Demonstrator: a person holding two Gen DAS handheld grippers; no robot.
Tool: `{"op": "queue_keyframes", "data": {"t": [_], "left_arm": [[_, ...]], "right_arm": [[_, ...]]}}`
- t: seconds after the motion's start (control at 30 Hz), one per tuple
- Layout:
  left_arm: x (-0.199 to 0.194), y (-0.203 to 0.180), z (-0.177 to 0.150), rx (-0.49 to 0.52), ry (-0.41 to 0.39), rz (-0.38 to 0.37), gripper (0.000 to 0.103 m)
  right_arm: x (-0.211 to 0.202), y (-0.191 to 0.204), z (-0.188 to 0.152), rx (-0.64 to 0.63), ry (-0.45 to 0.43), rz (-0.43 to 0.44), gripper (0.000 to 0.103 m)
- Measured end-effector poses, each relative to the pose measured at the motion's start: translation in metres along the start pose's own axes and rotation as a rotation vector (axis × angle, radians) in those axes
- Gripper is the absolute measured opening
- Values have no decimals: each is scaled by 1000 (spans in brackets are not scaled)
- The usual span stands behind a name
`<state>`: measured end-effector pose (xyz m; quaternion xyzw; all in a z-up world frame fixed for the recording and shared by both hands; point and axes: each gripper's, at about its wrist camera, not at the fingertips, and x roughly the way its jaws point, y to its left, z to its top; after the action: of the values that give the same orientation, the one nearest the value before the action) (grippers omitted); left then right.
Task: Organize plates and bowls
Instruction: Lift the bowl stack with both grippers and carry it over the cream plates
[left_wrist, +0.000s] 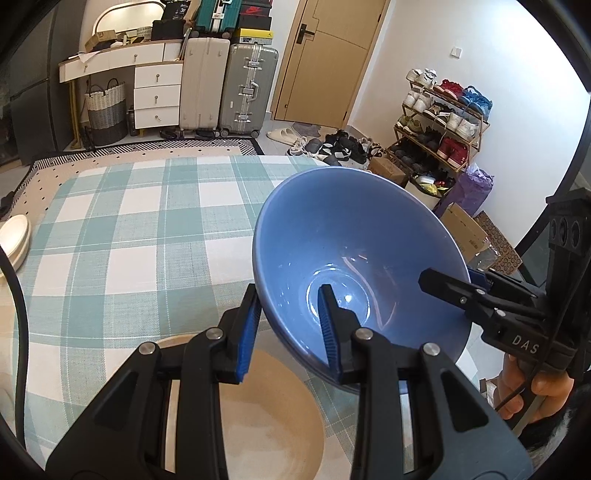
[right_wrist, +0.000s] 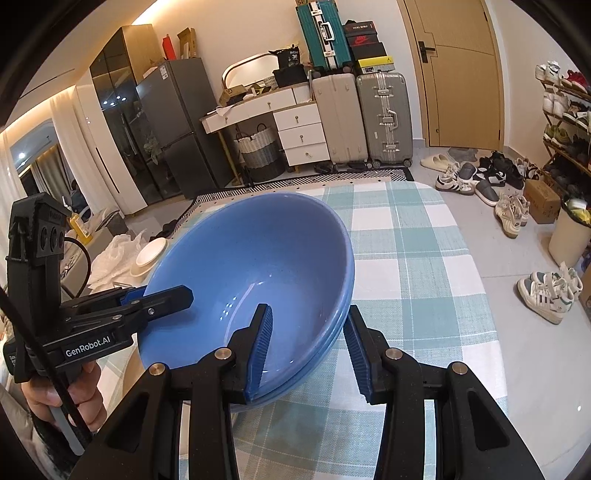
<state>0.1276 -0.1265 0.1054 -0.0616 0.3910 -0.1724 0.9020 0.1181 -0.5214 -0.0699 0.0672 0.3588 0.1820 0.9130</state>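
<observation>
Blue bowl (left_wrist: 354, 254) is held tilted above the checked tablecloth (left_wrist: 122, 236), rim clamped by left gripper (left_wrist: 291, 332) and right gripper (right_wrist: 308, 350) on opposite sides. Not yet placed; tan bowl (left_wrist: 266, 417) sits below, cream plates (left_wrist: 14, 240) are stacked at table edge. A 2nd blue rim seems nested under; unclear.

Left gripper (left_wrist: 291, 325), right gripper (right_wrist: 308, 349); jaws clamped

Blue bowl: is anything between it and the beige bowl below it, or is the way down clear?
Nothing visible is in the way. The blue bowl hangs tilted, clamped at opposite rims by the left gripper and right gripper. The beige bowl sits open beneath, only the left gripper's fingers overlapping it in view.
</observation>
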Motion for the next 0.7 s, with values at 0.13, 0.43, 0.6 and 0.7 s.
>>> {"op": "queue_keyframes", "data": {"t": [0.13,0.43,0.6,0.7], "left_arm": [[-17,2,-3,-5,-10,11,28],[-62,1,-16,-2,-44,43,28],[-81,-1,-24,1,-57,57,28],[-92,-1,-30,0,-64,66,28]], "right_arm": [[-6,10,-1,-9,-7,11,42],[-22,35,-2,-33,-32,37,42],[-27,43,-7,-30,-42,45,42],[-29,50,-12,-33,-41,50,42]]}}
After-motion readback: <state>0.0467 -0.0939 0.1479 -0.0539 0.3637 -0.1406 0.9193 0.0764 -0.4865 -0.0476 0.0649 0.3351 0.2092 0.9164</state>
